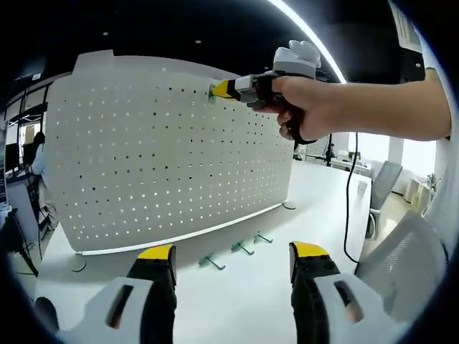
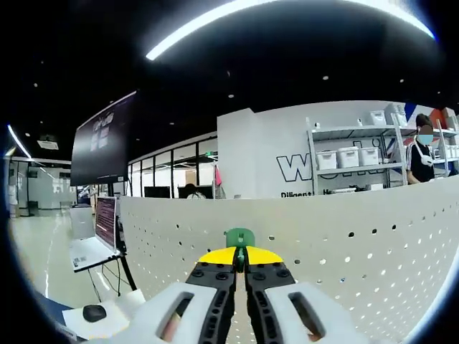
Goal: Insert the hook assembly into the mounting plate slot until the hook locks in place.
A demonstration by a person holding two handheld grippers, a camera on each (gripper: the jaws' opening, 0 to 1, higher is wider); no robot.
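Up at the pegboard (image 1: 165, 150) top edge, your right gripper (image 2: 241, 261) jaws are clamped on the green hook (image 2: 239, 237), left gripper (image 1: 233, 261) jaws open over the surface (image 1: 237, 301); any tilt risks missing the hole.

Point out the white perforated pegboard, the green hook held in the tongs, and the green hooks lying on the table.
White perforated pegboard (image 1: 165, 158), left gripper view: panel face.
Green hook in the tongs (image 2: 239, 237), right gripper view: its head.
Green hooks on the table (image 1: 211, 263), left gripper view: nearest hook.
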